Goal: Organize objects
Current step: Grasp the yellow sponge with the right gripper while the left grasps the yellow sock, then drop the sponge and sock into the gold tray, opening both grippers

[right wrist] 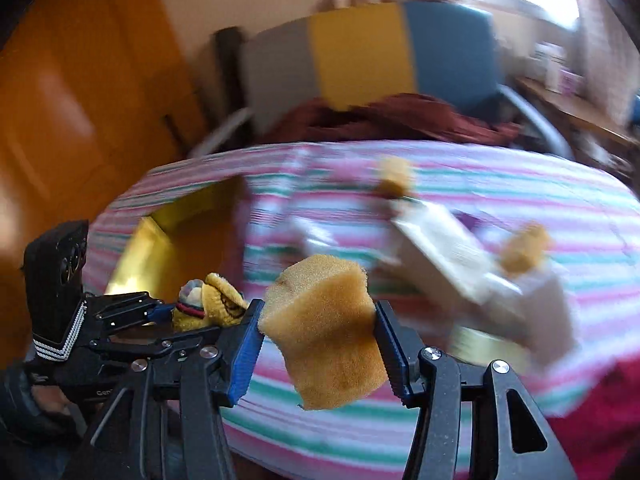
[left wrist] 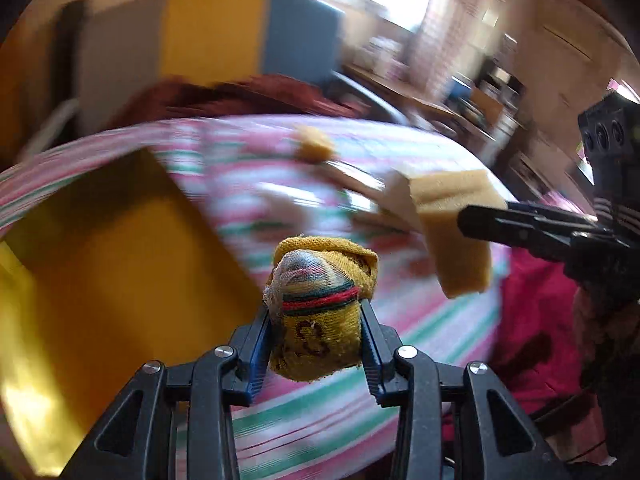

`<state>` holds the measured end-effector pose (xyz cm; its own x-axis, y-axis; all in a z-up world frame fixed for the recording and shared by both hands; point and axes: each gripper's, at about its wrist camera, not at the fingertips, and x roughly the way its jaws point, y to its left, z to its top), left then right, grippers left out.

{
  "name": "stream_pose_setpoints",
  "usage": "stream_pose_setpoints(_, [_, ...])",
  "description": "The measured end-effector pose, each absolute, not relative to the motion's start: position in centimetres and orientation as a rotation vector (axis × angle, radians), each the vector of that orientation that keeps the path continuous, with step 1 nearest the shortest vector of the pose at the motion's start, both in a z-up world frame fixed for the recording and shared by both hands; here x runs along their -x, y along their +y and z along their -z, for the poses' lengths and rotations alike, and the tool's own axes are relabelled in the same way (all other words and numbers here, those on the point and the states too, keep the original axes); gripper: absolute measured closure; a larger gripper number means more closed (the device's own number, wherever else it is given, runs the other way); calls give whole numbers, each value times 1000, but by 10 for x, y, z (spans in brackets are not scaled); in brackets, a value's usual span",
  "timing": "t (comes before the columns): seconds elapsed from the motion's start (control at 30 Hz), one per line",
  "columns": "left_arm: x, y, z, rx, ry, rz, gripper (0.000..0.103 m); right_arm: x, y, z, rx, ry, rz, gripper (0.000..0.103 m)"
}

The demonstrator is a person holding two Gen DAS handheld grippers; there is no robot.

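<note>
My left gripper [left wrist: 316,316] is shut on a rolled yellow sock [left wrist: 320,280] with a red and green band, and holds it in the air over the striped cloth [left wrist: 320,420]. In the right wrist view the same left gripper [right wrist: 162,312] and sock [right wrist: 216,300] show at the lower left. My right gripper [right wrist: 318,328] is shut on a yellow sponge block [right wrist: 324,340]. From the left wrist it appears at the right edge as the right gripper [left wrist: 466,220] with the sponge [left wrist: 456,248]. Both views are blurred by motion.
An open yellow box [right wrist: 160,236] lies on the left of the pink, green and white striped cloth [right wrist: 560,200]. A pale box [right wrist: 440,256] sits mid-cloth with two small sponge pieces [right wrist: 396,176] [right wrist: 524,248] near it. Grey, yellow and blue cushions [right wrist: 360,52] and dark red fabric [right wrist: 400,116] lie behind.
</note>
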<state>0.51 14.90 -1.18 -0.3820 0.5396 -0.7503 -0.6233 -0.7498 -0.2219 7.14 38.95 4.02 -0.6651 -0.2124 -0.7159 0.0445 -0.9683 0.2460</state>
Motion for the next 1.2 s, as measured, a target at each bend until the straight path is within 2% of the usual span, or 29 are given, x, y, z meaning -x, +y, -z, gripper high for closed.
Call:
stream_pose_setpoints(0.27, [24, 27, 23, 1241, 19, -2532, 62, -1, 273, -30, -1172, -231, 2471, 46])
stream_pose_setpoints(0.43, [24, -16, 41, 1339, -55, -2620, 53, 26, 216, -4, -1263, -172, 2312, 45])
stream_pose_setpoints(0.5, [20, -30, 43, 1351, -104, -2642, 52, 29, 202, 6, -1291, -168, 2264, 42])
stream_pose_setpoints(0.57, [19, -40, 44, 1354, -165, -2654, 51, 30, 193, 14, -1303, -195, 2226, 32])
stream_pose_setpoints(0.7, [16, -47, 34, 1307, -269, -2689, 51, 25, 191, 18, -1301, -208, 2216, 30])
stream_pose_setpoints(0.77, [16, -46, 28, 1261, -298, -2698, 48, 22, 195, 17, -1295, -204, 2237, 28])
stream_pose_setpoints(0.83, [14, -42, 20, 1205, -310, -2708, 40, 15, 201, 13, -1286, -205, 2270, 26])
stream_pose_setpoints(0.97, [10, -27, 7, 1147, -281, -2715, 38, 3, 209, 6, -1256, -172, 2363, 18])
stream_pose_setpoints(1.2, [6, 8, -5, 1134, -170, -2687, 38, -14, 219, -7, -1173, -102, 2500, 13])
